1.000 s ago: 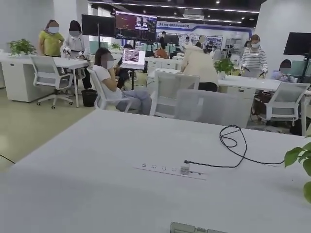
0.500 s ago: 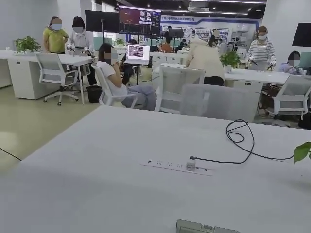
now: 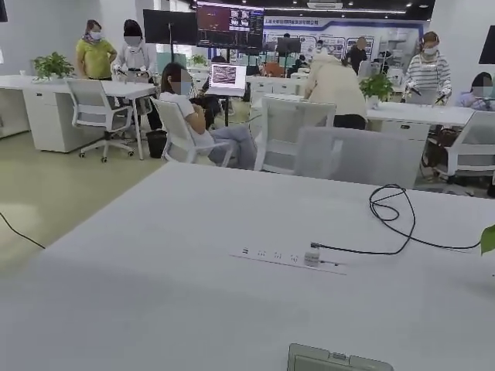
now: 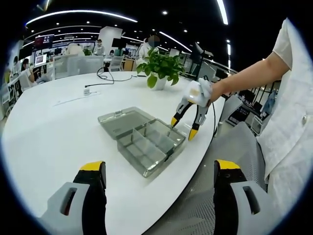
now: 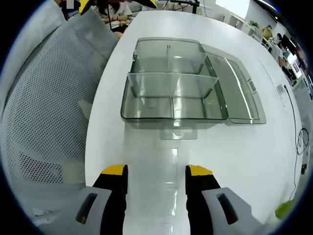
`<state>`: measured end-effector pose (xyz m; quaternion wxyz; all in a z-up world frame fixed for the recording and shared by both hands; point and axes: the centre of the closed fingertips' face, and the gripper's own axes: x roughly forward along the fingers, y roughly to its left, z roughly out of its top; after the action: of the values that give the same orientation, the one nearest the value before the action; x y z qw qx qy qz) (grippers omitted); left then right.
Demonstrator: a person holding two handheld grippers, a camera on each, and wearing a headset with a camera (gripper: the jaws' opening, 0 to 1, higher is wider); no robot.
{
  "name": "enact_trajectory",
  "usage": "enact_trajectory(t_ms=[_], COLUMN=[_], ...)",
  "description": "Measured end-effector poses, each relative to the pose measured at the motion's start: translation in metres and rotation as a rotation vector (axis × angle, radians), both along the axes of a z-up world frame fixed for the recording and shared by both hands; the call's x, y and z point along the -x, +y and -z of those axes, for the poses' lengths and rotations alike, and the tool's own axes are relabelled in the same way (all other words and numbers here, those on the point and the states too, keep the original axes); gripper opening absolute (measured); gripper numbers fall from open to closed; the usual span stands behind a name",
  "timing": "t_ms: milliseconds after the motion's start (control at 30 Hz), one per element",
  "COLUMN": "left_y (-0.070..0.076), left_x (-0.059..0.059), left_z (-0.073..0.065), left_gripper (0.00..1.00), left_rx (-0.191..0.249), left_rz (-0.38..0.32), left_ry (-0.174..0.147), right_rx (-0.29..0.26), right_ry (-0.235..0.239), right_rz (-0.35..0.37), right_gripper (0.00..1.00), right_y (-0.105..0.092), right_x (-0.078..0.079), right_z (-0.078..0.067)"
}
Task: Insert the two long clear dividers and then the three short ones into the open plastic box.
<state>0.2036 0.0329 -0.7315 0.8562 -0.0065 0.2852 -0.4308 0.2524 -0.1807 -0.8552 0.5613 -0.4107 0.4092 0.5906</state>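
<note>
The clear plastic box [image 4: 149, 142] lies near the table's edge with its lid [image 4: 122, 119] folded open; dividers stand inside it. My left gripper [image 4: 160, 165] hovers short of the box, jaws wide apart with nothing between them. Past the box, a hand holds my right gripper [image 4: 185, 127] just above the table edge. In the right gripper view the box [image 5: 171, 93] shows a long divider [image 5: 172, 78] across it and a short one [image 5: 171, 105]. My right gripper [image 5: 156, 171] sits just before the box, with a clear divider [image 5: 172, 188] spanning its jaws. A lid corner [image 3: 338, 360] peeks in at the head view's bottom edge.
A white power strip [image 3: 288, 258] with a black cable [image 3: 390, 216] lies mid-table. A potted plant [image 4: 159, 66] stands behind the box. A mesh chair [image 5: 46, 112] sits by the table's edge. People and desks fill the room beyond.
The head camera has drifted, shifting the whole picture; the power strip, cable and lid corner have not moved on the table.
</note>
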Motion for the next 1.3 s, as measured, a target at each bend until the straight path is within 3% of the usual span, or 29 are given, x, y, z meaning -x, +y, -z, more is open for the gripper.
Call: enact_trajectory(t_ms=[233, 467, 600, 1300], left_y=[0.0017, 0.0013, 0.0006, 0.0002], left_x=[-0.0009, -0.0011, -0.0002, 0.0017], left_z=[-0.0005, 0.0005, 0.0007, 0.0011], left_gripper=[0.93, 0.92, 0.92, 0.92], left_rx=[0.002, 0.003, 0.005, 0.002], left_rz=[-0.004, -0.005, -0.003, 0.003], left_ry=[0.000, 0.002, 0.003, 0.006], right_rx=[0.008, 0.011, 0.014, 0.020], right_ry=[-0.038, -0.036, -0.041, -0.054], right_rz=[-0.018, -0.033, -0.035, -0.012], right_gripper=[0.44, 0.41, 0.34, 0.33], right_y=[0.0002, 0.0014, 0.0032, 0.0023], right_x=[-0.0024, -0.0005, -0.0009, -0.0031], right_z=[0.0009, 0.0007, 0.0009, -0.0050])
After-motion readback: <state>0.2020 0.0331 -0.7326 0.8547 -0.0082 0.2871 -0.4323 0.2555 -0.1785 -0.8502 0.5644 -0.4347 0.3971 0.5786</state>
